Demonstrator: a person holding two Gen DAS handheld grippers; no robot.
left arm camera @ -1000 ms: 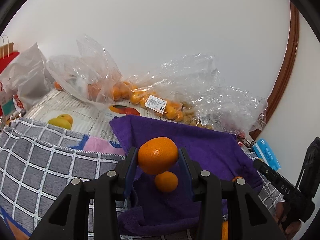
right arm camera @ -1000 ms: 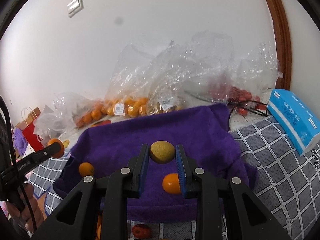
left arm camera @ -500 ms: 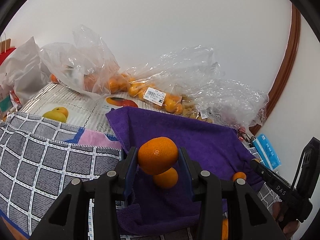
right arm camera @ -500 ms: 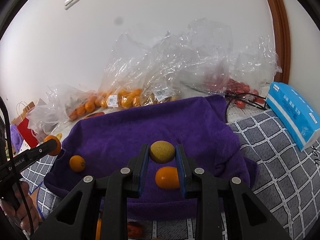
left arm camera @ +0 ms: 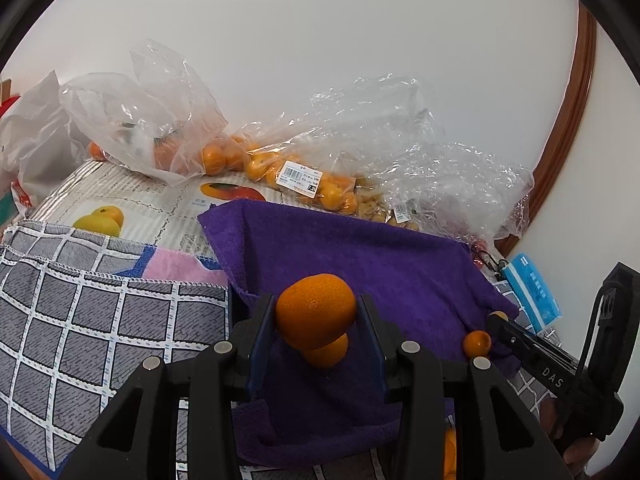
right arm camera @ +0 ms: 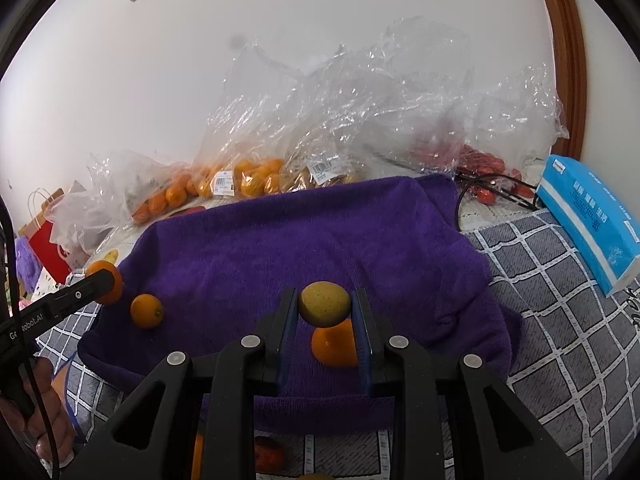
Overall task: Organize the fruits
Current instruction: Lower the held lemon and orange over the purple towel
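You've got both grippers loaded right now. Your left gripper is clenched on a round orange mandarin, held clear above the purple terry towel. Your right gripper is clamped on a small yellow-green oval fruit, also lifted over that same towel.

Just below and beyond your left gripper's fingertips, a second orange mandarin sits on the towel, and off to its right a small orange citrus rests near the towel's edge, beside your other gripper's tip. From the right gripper's side, one orange fruit lies directly beneath the held fruit and another small orange one lies well off to its left.

So by my read, you're early to midway: two fruits down on the towel, two in the air, neither yet placed. Far ahead of both grippers, the crinkled clear plastic bags of oranges along the wall are well stocked, and a bag of red fruits sits ahead to the right gripper's right. A red fruit lies just under the right gripper on the grey checked cloth. Plenty left to sort.
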